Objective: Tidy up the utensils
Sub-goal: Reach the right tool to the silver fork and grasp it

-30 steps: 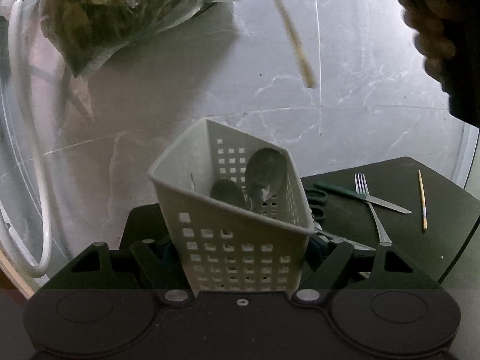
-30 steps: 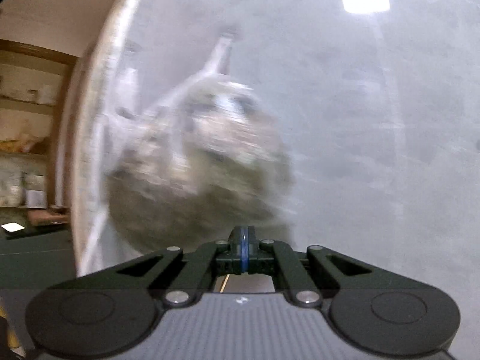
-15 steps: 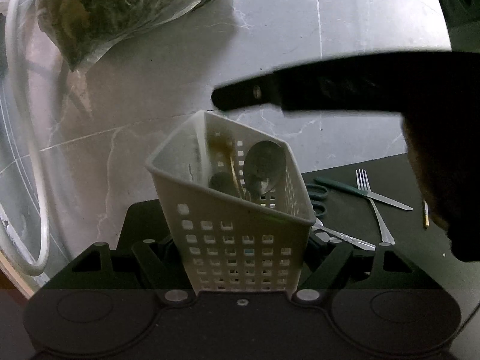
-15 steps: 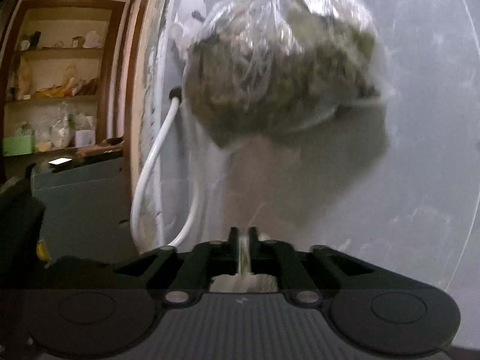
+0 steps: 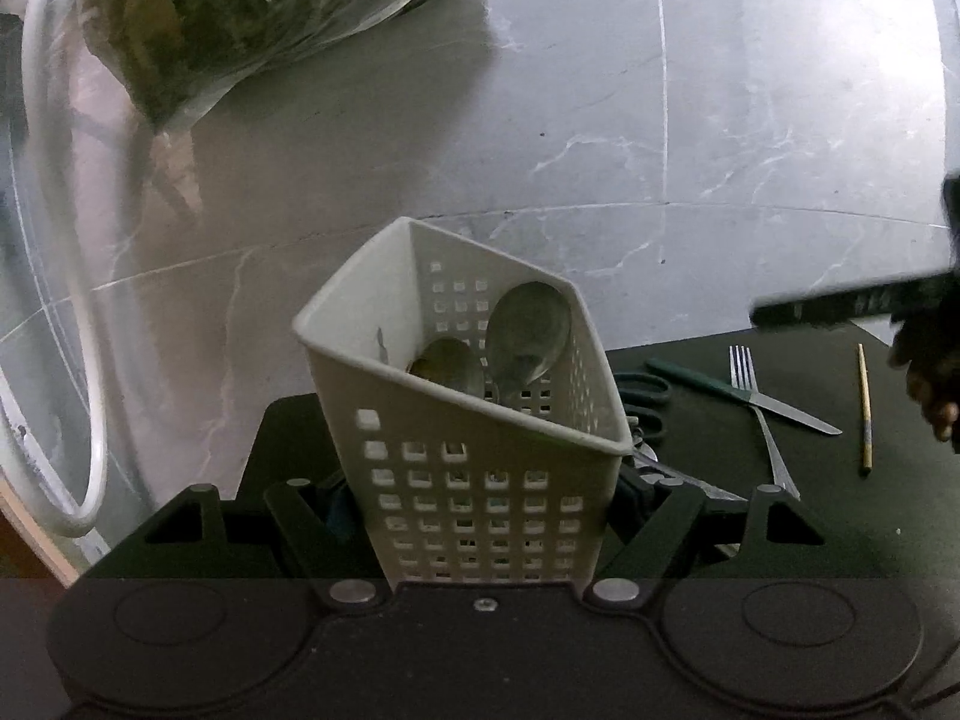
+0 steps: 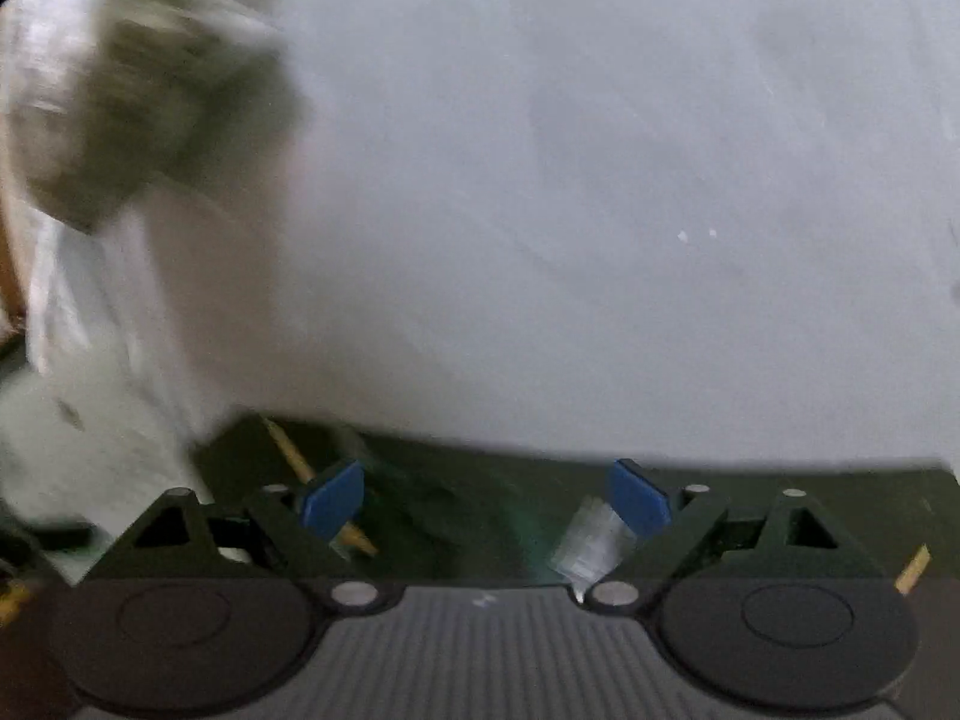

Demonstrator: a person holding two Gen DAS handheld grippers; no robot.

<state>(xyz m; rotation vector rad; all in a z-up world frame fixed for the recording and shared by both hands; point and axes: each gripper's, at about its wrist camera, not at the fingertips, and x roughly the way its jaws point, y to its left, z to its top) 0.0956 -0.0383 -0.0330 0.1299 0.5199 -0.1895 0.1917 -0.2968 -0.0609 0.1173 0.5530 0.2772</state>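
Note:
My left gripper (image 5: pixel 480 498) is shut on a white perforated utensil basket (image 5: pixel 480 468), held tilted over the black mat (image 5: pixel 810 516). Two spoon bowls (image 5: pixel 528 330) show inside it. On the mat to the right lie a fork (image 5: pixel 759 414), a green-handled knife (image 5: pixel 720 387), green scissors (image 5: pixel 645 396) and a thin yellow stick (image 5: pixel 864 408). My right gripper (image 6: pixel 486 498) hangs low over the mat, its blue-padded jaws opening with nothing gripped; that view is blurred. One of its dark fingers (image 5: pixel 840 309) and a hand (image 5: pixel 933 384) enter at the right edge.
A plastic bag of greens (image 5: pixel 240 18) hangs against the grey marble wall (image 5: pixel 600 150), and a white hose (image 5: pixel 60 300) loops down at the left. Blurred in the right wrist view are a yellow stick (image 6: pixel 288 450) and a silvery piece (image 6: pixel 588 540) on the mat.
The right gripper held a gold spoon above the basket, let it go over the basket, then opened and swung down to the right over the mat. The left gripper and basket stayed put.

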